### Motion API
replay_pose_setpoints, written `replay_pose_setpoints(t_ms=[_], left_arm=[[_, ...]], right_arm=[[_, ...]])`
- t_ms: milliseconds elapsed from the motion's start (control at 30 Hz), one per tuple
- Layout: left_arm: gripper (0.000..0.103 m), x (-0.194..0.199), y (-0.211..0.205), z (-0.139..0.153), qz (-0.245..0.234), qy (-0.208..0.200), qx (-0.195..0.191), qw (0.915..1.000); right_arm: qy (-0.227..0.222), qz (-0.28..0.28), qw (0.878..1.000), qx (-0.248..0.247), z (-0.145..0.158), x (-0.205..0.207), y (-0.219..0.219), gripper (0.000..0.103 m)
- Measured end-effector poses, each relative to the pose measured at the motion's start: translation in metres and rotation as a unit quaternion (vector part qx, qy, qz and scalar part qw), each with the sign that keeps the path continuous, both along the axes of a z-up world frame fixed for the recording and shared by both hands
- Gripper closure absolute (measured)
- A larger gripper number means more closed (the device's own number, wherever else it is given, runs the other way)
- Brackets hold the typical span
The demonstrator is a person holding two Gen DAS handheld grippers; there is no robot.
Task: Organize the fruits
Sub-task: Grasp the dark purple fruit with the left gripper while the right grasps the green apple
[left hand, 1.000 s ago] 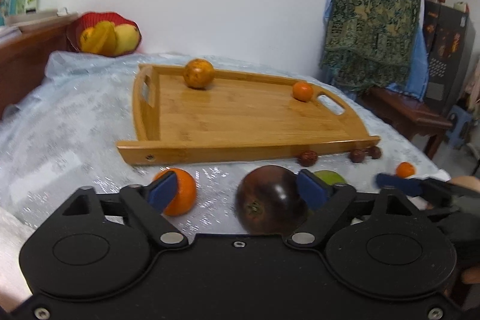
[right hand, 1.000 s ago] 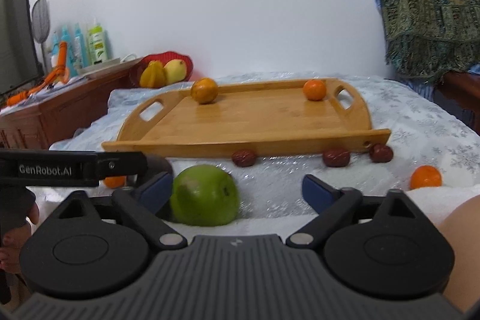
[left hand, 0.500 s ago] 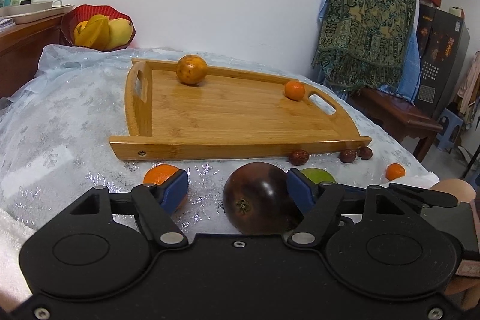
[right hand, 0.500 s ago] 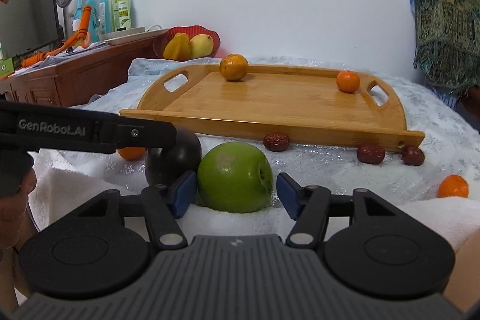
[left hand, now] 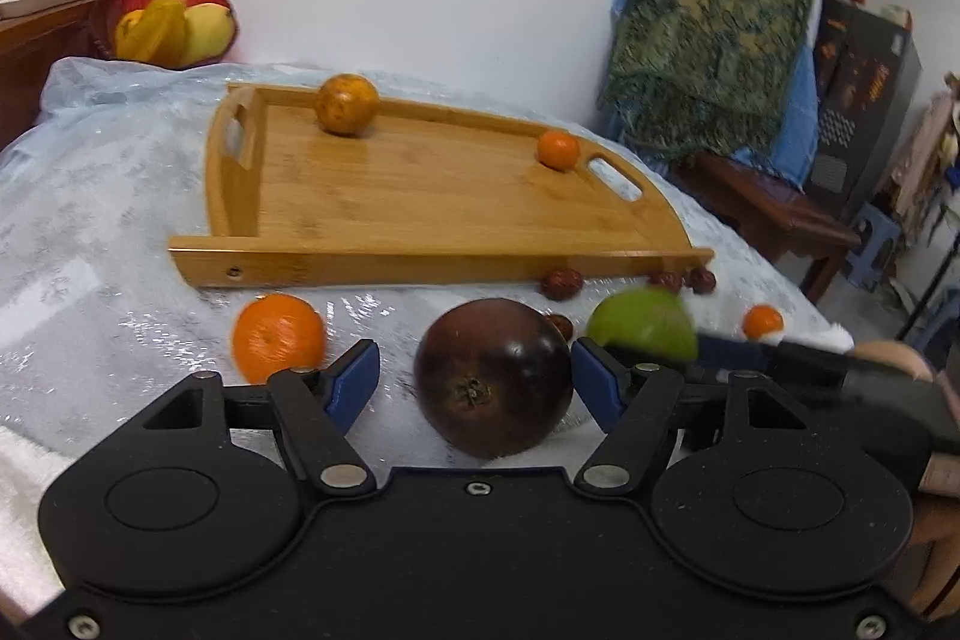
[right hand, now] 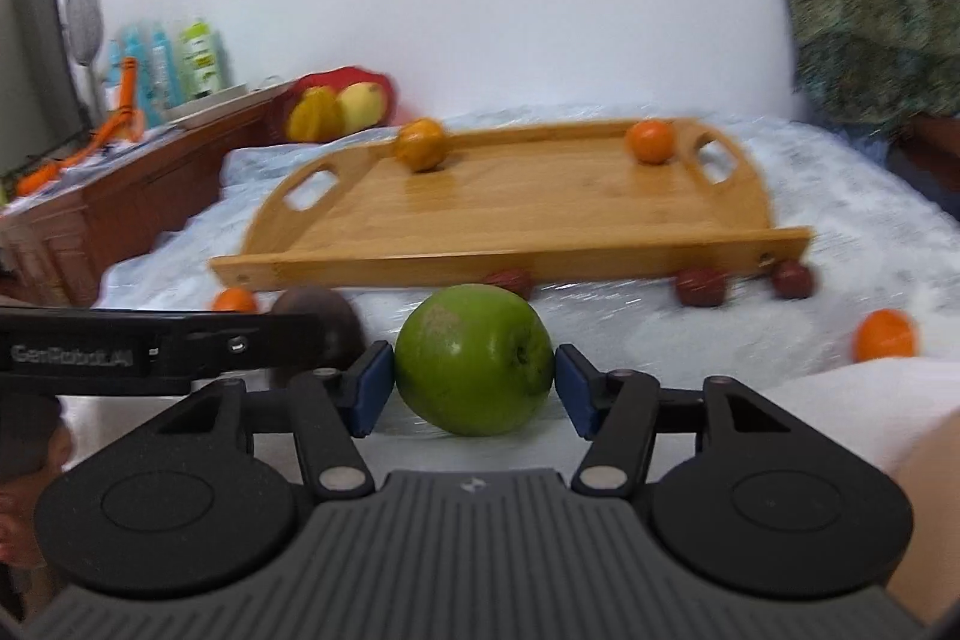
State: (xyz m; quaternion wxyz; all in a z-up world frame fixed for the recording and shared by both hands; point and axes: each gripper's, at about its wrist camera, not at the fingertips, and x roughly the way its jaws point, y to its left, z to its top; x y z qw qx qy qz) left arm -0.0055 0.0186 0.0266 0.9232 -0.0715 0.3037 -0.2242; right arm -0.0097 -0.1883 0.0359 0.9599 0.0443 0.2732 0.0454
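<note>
Both pairs of fingers are closing in: left gripper (left hand: 475,388) not yet pinching the dark fruit (left hand: 492,376), right gripper (right hand: 474,388) nearly squeezing the apple (right hand: 474,367), both fruits lying before the tray (right hand: 510,256). Centre each fruit before lifting.

A green apple (right hand: 474,359) sits at lower centre, stem dimple facing right. A dark purple round fruit (left hand: 492,376) sits lower centre in the left view, an orange (left hand: 277,337) at its left.
</note>
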Motion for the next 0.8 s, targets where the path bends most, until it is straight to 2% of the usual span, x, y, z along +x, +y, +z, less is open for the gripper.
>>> replay_pose_setpoints(t_ms=[67,233,367,567,800], left_arm=[[0.035,0.0,-0.005,-0.002,-0.006,0.003,0.003,1.0],[0.036,0.002,-0.019,-0.005,-0.018,0.008,0.015,0.9997],[0.041,0.003,-0.033,-0.008,-0.029,0.007,0.033,0.999],[0.041,-0.001,-0.054,-0.012,-0.029,-0.014,0.072,0.9969],[0.04,0.002,-0.066,-0.017,-0.021,-0.017,0.086,0.9959]], right_arm=[[-0.005,-0.033,0.999,-0.008,0.002,-0.001,-0.006,0.042],[-0.005,-0.093,0.996,0.011,0.002,0.004,-0.023,0.042],[-0.011,-0.101,0.995,0.011,0.002,0.003,-0.027,0.042],[-0.02,-0.108,0.994,0.015,0.003,0.002,-0.028,0.042],[-0.022,-0.122,0.992,0.024,0.003,0.003,-0.031,0.042]])
